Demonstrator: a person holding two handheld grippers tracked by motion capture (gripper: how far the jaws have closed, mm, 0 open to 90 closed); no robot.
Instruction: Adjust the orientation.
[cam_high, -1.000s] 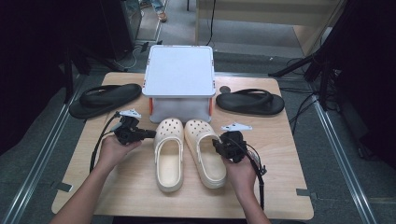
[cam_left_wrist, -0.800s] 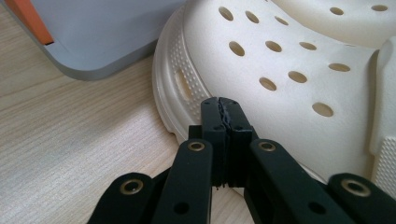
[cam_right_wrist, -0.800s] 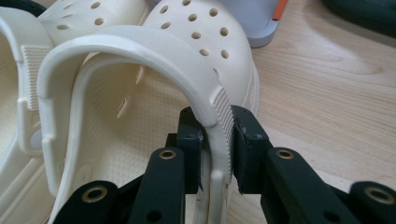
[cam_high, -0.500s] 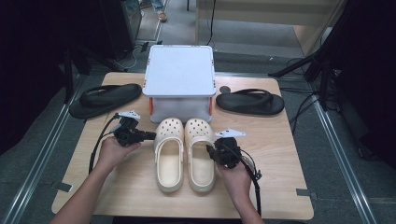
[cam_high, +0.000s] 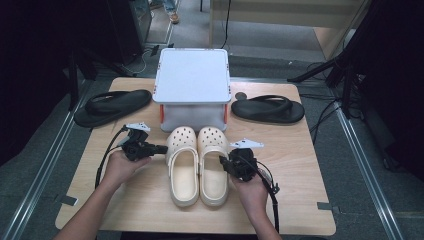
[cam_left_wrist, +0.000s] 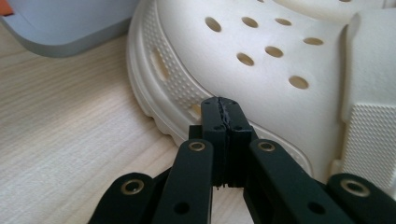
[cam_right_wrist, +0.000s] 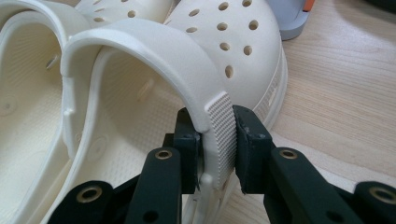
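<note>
Two cream perforated foam clogs (cam_high: 197, 165) carry no legible writing. The right gripper (cam_right_wrist: 218, 140) (shifted leftward since earlier) clasps the right clog's heel strap (cam_right_wrist: 222, 128), its jaws lately easing apart; the left gripper (cam_left_wrist: 225, 116) is closed, empty.

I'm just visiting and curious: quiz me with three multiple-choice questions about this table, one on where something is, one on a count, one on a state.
1. Where do the cream clogs stand?
A. in front of the grey box
B. on top of the box
C. on the floor

2. How many black flip-flops lie on the table?
A. one
B. two
C. four

3. What is the right gripper doing?
A. clamping a clog's side by the strap
B. hanging open in the air
C. gripping a flip-flop

Answers: 1 A, the clogs' toes point at the box. 2 B, one flip-flop on each side of the box. 3 A, its pads squeeze the ribbed strap end.
</note>
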